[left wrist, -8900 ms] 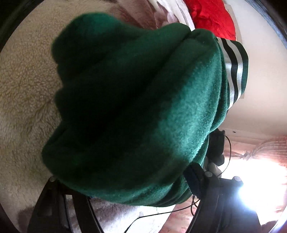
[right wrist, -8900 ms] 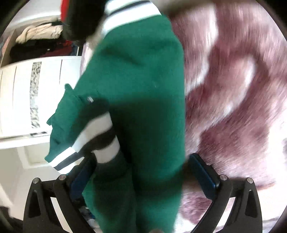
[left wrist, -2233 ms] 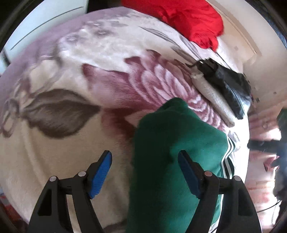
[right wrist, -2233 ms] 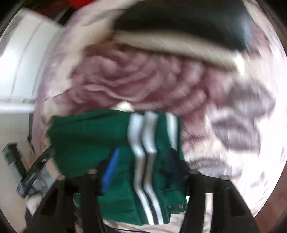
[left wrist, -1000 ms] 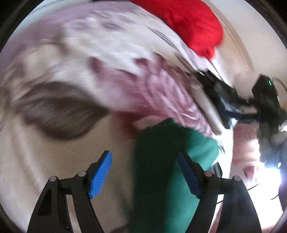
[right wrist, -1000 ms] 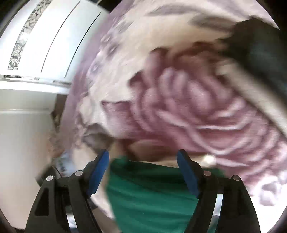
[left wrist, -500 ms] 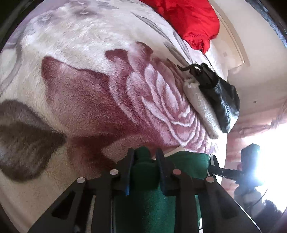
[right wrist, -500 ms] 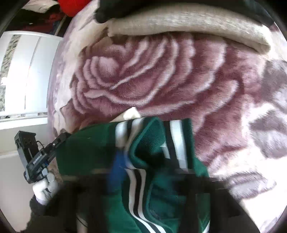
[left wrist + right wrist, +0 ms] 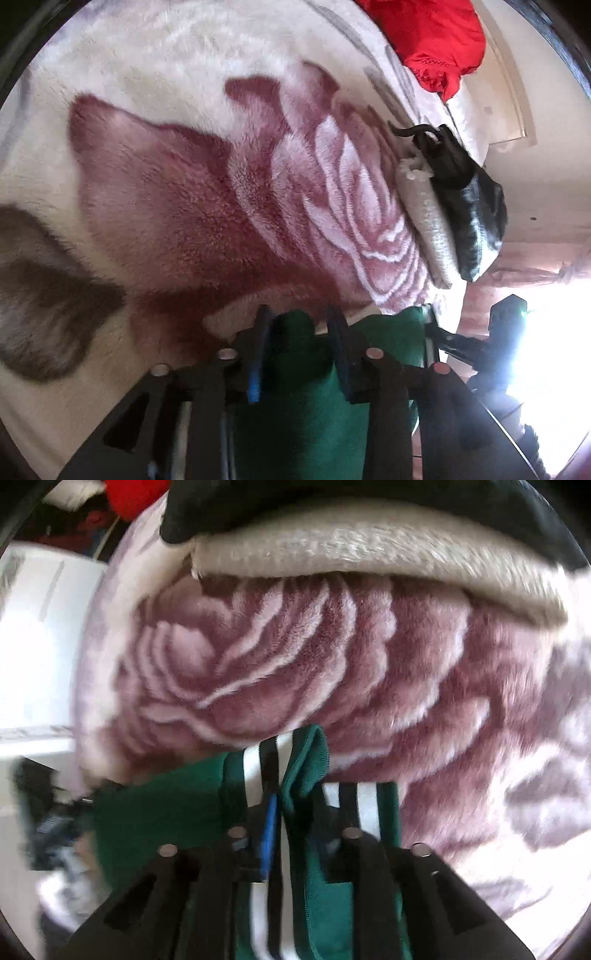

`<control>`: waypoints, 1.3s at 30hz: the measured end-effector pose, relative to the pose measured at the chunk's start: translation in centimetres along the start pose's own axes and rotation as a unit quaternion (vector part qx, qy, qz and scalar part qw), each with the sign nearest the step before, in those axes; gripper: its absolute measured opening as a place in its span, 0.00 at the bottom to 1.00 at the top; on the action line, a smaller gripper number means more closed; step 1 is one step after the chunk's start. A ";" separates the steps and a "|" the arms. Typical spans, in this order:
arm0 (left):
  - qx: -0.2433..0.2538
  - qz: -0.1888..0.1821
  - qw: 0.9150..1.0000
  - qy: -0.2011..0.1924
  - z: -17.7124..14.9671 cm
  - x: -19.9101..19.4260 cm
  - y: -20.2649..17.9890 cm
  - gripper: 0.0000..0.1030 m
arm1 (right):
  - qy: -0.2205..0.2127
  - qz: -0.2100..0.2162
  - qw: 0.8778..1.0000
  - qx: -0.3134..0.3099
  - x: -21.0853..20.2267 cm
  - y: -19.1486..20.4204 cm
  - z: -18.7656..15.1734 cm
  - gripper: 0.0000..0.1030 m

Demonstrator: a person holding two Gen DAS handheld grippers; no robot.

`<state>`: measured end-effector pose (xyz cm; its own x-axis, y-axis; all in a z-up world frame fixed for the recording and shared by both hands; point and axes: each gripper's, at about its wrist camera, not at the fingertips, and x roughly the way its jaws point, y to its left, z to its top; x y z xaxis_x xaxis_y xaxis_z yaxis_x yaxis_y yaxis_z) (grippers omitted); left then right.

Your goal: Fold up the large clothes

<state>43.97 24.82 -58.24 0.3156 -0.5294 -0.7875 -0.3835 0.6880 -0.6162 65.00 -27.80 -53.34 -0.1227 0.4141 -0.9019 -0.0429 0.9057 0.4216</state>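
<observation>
Left hand-held gripper [image 9: 299, 319] narrow, easing on green garment [image 9: 314, 406], right hand-held gripper [image 9: 295, 805] likewise, gripping its striped hem [image 9: 269, 760]

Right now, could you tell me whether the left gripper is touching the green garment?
Touching. The left wrist view shows the left gripper with a fold of the green garment pinched between its pads, though its jaws are opening.

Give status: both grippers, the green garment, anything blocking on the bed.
Left gripper and right gripper each pinch the green garment, jaws easing open. Garment low over floral blanket. Folded beige and black stack beyond, apart.
</observation>
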 end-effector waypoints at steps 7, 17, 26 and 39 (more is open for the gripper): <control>-0.018 0.061 0.995 -0.078 -7.4 -7.5 1.7 0.66 | -0.005 0.062 0.997 0.046 -7.6 -6.1 -7.6 0.64; -0.057 0.144 0.987 -0.051 -19.0 -6.6 2.6 0.66 | 0.035 0.116 0.985 0.119 -1.4 -8.4 -22.8 0.03; -0.010 0.179 0.982 -0.057 -19.3 -4.8 -0.3 0.66 | -0.010 0.082 0.985 0.151 -2.4 -12.1 -25.1 0.06; -0.009 0.169 0.980 -0.106 -18.9 -5.4 -0.6 0.66 | 0.000 0.178 0.983 0.043 -0.1 -3.5 -12.5 0.21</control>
<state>26.13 17.90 -53.93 0.3399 -0.1570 -0.9273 -0.5120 0.7962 -0.3225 52.78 -32.12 -53.57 -0.1149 0.7066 -0.6982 0.0877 0.7073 0.7014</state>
